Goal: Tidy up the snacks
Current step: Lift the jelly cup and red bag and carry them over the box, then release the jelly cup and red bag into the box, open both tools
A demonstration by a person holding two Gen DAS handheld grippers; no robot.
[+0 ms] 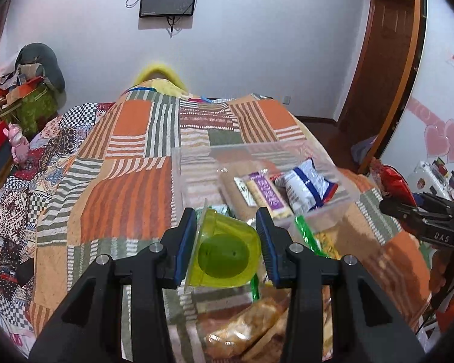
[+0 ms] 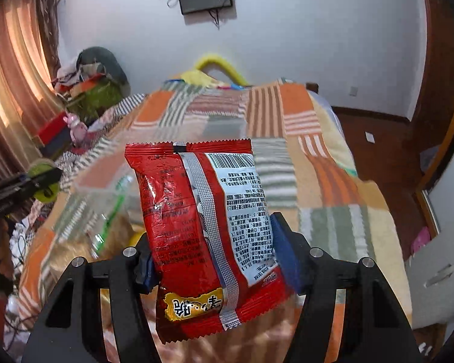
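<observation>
My left gripper (image 1: pixel 227 245) is shut on a green jelly cup (image 1: pixel 224 257) and holds it above the bed, just in front of a clear plastic bin (image 1: pixel 333 208) with several snack packets in it. My right gripper (image 2: pixel 212 260) is shut on a red snack bag (image 2: pixel 202 236), held upright with its back label facing me. The right gripper (image 1: pixel 429 227) and the red bag (image 1: pixel 393 178) show at the right edge of the left wrist view. The left gripper with the jelly cup (image 2: pixel 44 178) shows at the left of the right wrist view, next to the clear bin (image 2: pixel 97 199).
A patchwork blanket (image 1: pixel 130 187) covers the bed. More snack bags (image 1: pixel 257 323) lie under the left gripper. Clutter and a pink toy (image 1: pixel 18 145) sit at the left. A wooden door (image 1: pixel 387 45) stands at the right.
</observation>
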